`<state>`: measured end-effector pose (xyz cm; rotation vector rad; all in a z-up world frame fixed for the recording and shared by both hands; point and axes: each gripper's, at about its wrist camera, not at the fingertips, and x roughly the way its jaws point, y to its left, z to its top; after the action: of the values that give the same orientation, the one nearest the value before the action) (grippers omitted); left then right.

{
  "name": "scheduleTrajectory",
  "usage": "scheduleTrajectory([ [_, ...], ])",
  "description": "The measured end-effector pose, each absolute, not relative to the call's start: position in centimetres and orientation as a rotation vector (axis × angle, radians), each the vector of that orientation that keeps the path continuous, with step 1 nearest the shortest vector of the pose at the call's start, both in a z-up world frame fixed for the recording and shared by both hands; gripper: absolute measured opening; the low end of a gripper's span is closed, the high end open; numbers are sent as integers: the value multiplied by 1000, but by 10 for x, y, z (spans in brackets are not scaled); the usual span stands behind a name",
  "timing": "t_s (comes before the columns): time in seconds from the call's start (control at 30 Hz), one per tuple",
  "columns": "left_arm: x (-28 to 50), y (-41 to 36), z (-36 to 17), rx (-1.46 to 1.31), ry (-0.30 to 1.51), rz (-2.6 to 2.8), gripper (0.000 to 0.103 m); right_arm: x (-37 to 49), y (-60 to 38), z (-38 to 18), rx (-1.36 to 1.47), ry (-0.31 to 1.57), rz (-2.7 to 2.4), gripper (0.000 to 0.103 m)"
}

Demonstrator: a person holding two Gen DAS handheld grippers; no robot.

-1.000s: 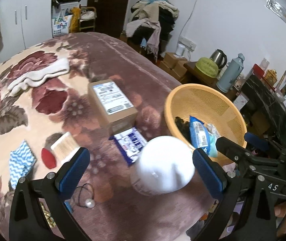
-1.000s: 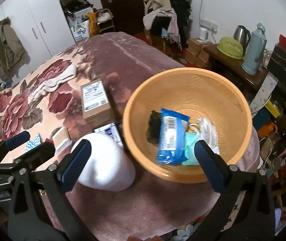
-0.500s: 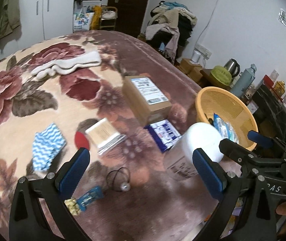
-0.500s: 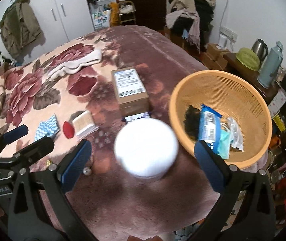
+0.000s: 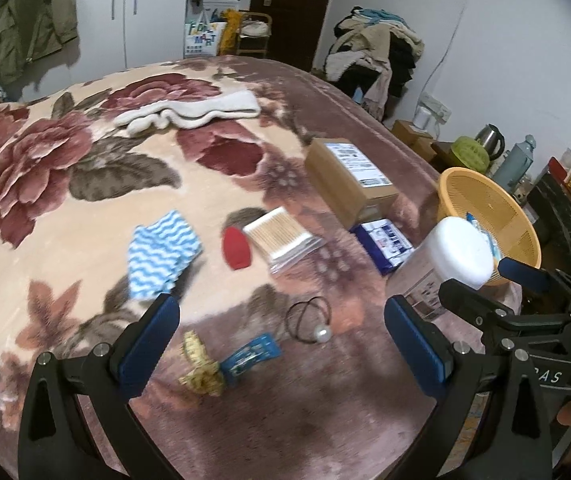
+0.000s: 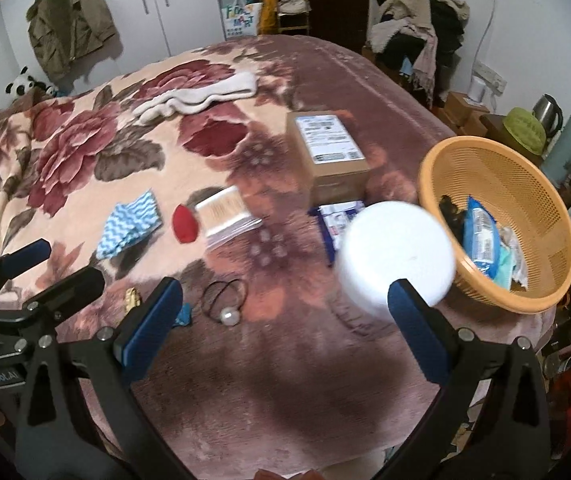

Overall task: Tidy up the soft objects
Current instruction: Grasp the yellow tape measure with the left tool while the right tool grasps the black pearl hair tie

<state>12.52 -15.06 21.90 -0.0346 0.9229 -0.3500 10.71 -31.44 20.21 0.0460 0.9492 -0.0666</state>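
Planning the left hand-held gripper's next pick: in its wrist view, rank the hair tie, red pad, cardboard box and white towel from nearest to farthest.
1. Hair tie, just ahead, centre.
2. Red pad, mid-bed.
3. Cardboard box, right.
4. White towel, far side.

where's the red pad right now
The red pad lies on the blanket mid-frame in both views, between the striped cloth and the cotton swab pack, which it touches.

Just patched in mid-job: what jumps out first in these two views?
The floral blanket fills both views, strewn with small items: a striped cloth, a red pad beside a pack of swabs, and a cardboard box. At the right edge sits an orange basket already holding packets, with a white-lidded tub beside it. Both grippers, left and right, are open and empty.
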Motion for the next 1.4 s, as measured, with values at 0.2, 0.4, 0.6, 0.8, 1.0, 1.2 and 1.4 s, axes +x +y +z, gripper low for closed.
scheduleTrajectory([
  [0.2, 114, -131, 202, -20, 935, -309, 102, 100, -294, 182, 58, 967, -56, 103],
  [0.4, 102, -118, 174, -28, 972, -285, 102, 92, -282, 156, 68, 1002, -50, 103],
  [0.6, 93, -106, 145, -36, 1011, -259, 102, 88, -272, 127, 80, 1051, -35, 103],
  [0.8, 91, -101, 119, -51, 1051, -230, 102, 87, -268, 105, 61, 1074, -26, 103],
  [1.0, 92, -107, 100, -48, 1089, -229, 102, 88, -274, 84, 81, 1101, -18, 103],
  [1.2, 94, -114, 82, -41, 1131, -232, 102, 86, -281, 68, 87, 1136, -29, 103],
  [1.4, 97, -118, 70, -29, 1157, -227, 102, 88, -287, 60, 99, 1148, -36, 103],
])
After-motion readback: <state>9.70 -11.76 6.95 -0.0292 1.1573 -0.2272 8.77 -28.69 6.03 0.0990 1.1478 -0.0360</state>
